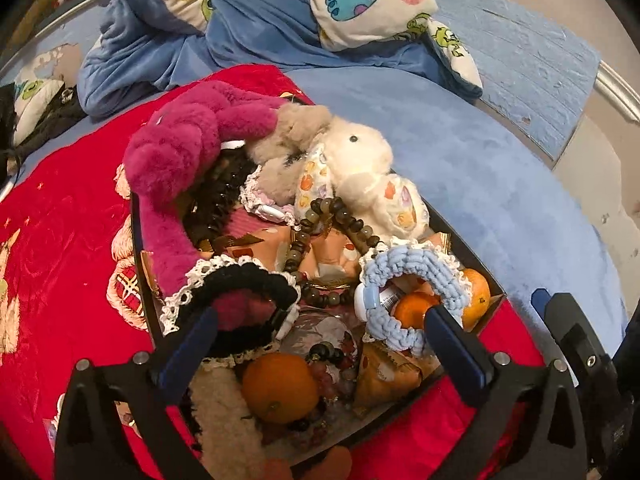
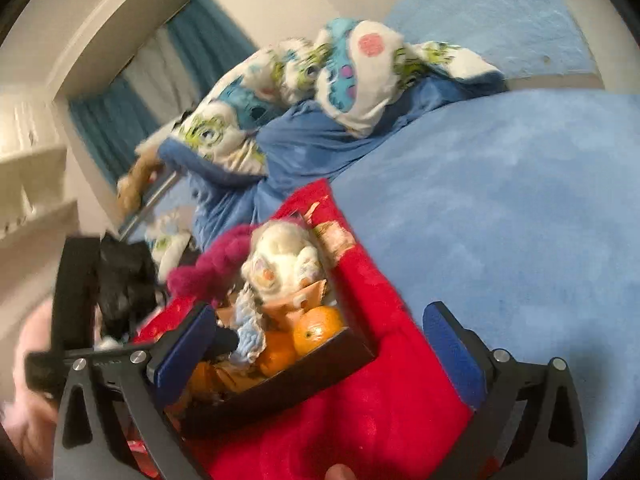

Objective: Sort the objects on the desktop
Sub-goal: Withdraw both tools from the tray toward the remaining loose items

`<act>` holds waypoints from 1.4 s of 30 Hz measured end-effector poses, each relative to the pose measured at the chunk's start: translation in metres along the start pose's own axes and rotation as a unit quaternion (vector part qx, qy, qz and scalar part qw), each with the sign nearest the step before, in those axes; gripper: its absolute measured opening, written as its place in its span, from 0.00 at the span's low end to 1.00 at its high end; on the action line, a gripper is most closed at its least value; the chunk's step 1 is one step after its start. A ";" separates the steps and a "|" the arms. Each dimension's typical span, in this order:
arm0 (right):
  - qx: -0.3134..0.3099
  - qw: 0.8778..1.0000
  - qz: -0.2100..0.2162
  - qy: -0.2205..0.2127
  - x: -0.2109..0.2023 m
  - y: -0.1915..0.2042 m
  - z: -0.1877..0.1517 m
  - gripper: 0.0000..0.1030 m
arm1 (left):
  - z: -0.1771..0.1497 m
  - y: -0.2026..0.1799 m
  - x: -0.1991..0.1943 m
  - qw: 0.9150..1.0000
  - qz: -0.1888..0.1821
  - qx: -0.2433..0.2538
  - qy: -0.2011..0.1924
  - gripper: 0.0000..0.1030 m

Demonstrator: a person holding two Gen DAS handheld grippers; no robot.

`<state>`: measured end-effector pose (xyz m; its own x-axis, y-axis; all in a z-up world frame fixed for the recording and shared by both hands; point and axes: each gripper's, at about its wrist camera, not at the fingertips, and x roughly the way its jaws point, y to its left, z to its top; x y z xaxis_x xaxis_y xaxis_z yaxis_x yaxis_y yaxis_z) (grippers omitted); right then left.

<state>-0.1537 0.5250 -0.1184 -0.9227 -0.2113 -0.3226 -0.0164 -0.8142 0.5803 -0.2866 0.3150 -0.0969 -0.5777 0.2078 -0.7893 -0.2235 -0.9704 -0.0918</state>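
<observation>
My left gripper (image 1: 320,340) hangs spread wide and empty over the full box (image 1: 138,240) on the red blanket (image 1: 60,208), its fingers covering parts of the oranges (image 1: 280,386) and crochet bands (image 1: 412,276). My right gripper (image 2: 320,344), also spread and empty, sees a blurred box corner (image 2: 352,350) near the blanket's edge.

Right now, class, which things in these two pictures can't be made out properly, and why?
- Box bottom, left wrist view: buried under toys, beads and oranges.
- White bottle, left wrist view: label too small, blue crochet ring covers it.
- Plush rabbit, right wrist view: blurred.
- Hand, right wrist view: cut off by the edge.
</observation>
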 end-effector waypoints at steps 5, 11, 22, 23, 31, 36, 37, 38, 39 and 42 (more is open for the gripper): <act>0.008 1.000 -0.001 -0.004 -0.008 -0.001 -0.003 1.00 | 0.001 -0.004 -0.004 1.000 -0.003 0.001 -0.005 1.00; 0.022 1.000 -0.002 0.001 -0.020 -0.004 -0.009 1.00 | 0.002 -0.009 -0.019 0.999 0.004 0.017 -0.026 1.00; 0.005 1.000 -0.010 -0.003 -0.038 0.009 -0.018 1.00 | -0.009 0.006 -0.056 0.999 -0.009 -0.004 -0.045 1.00; -0.001 1.000 -0.009 0.005 -0.037 0.013 -0.020 1.00 | -0.012 0.009 -0.060 0.999 -0.010 -0.005 -0.045 1.00; -0.025 0.999 -0.004 0.047 -0.035 0.037 -0.039 1.00 | -0.049 0.053 -0.099 0.999 -0.005 -0.022 -0.037 1.00; -0.034 0.997 0.010 0.062 -0.036 0.062 -0.053 1.00 | -0.071 0.090 -0.128 0.998 -0.003 -0.047 -0.041 1.00; -0.035 0.997 0.013 0.064 -0.036 0.068 -0.057 1.00 | -0.077 0.098 -0.133 0.998 0.001 -0.050 -0.042 1.00; -0.043 0.997 0.017 0.067 -0.036 0.079 -0.063 1.00 | -0.081 0.106 -0.137 0.998 0.008 -0.052 -0.042 1.00; -0.050 0.996 0.019 0.069 -0.036 0.087 -0.067 1.00 | -0.089 0.118 -0.143 0.998 0.019 -0.053 -0.041 1.00; -0.068 0.994 0.035 0.076 -0.035 0.117 -0.084 1.00 | -0.108 0.145 -0.158 0.997 0.038 -0.060 -0.038 1.00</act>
<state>-0.0908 0.3917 -0.1014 -0.8510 -0.3411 -0.3994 0.1086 -0.8582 0.5018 -0.1429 0.1278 -0.0514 -0.6483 0.1367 -0.7490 -0.0836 -0.9906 -0.1084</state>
